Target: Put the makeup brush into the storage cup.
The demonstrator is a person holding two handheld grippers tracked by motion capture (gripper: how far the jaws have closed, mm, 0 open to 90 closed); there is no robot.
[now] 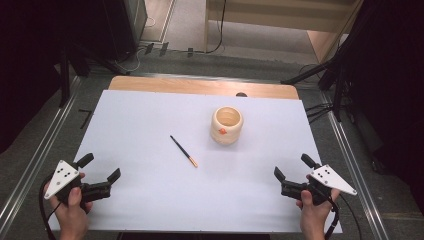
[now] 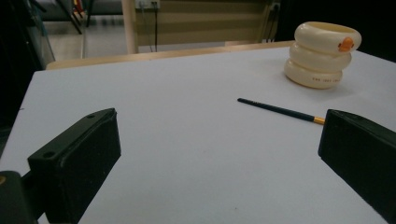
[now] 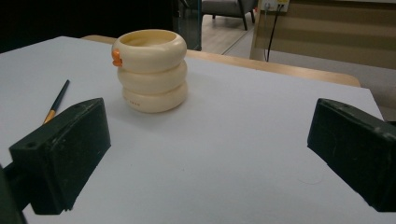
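I see the pencil (image 1: pixel 183 150) lying flat just left of the cup (image 1: pixel 226 124), slanting from far-left to near-right. My left gripper (image 1: pixel 103 174) and right gripper (image 1: pixel 290 174) are both spread wide, holding nothing. I think the left one sits a little nearer the pencil.

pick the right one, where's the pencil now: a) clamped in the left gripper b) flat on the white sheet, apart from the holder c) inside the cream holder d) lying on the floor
b: the pencil lies flat on the white sheet, with a gap to the cream holder, and both the left gripper and the right gripper are open and empty.
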